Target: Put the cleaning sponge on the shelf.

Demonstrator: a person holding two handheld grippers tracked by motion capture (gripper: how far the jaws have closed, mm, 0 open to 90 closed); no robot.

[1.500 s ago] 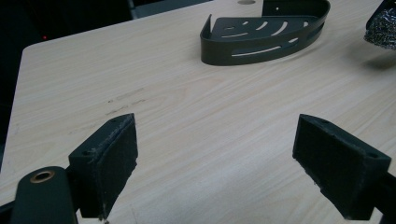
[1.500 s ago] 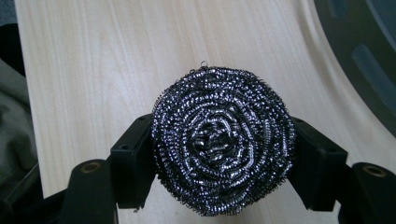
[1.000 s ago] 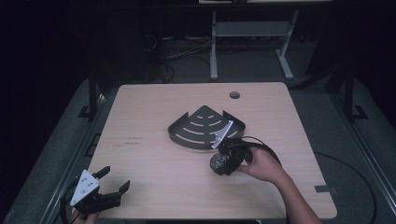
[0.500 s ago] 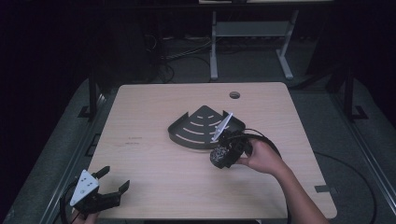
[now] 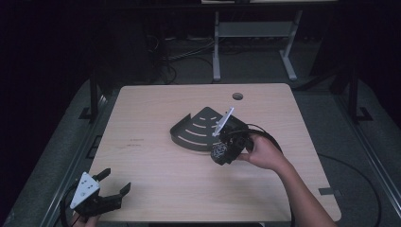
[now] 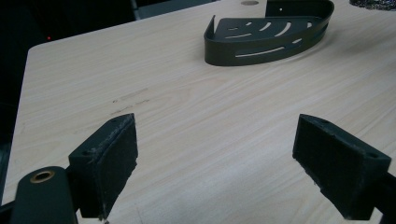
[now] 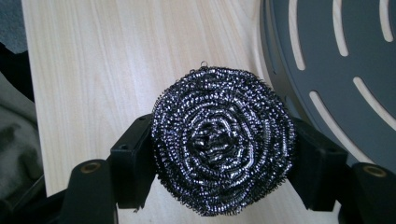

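Left gripper (image 5: 109, 187) sits at the near-left corner of the surface (image 5: 156, 179), jaws spread wide apart with nothing between them; in the left gripper view its 2 black pads (image 6: 109, 161) frame bare wood grain, with a faint dark mark on the wood ahead of them. Grey three-cornered plate on top of it is visible in the high view, hand at the very bottom edge. Right gripper (image 5: 221, 152) is mid-surface, right of centre, held by the right hand (image 5: 261, 152), its cable looping behind the hand. Its jaws are clamped on the steel scourer (image 7: 223, 140), 1 pad on each side of the coiled wire ball; the scourer bulges past both pads and is seen face-on in the right gripper view. In the high view the scourer (image 5: 218, 152) is just beside the near edge of the dark corner caddy (image 5: 196, 132); can't tell if it touches the surface or hangs just above it. The caddy is a quarter-round slotted tray with a low wall, sitting flat near the middle of the surface, curved side facing the person. Farther back, a round cable hole (image 5: 237, 96) is near the far edge.
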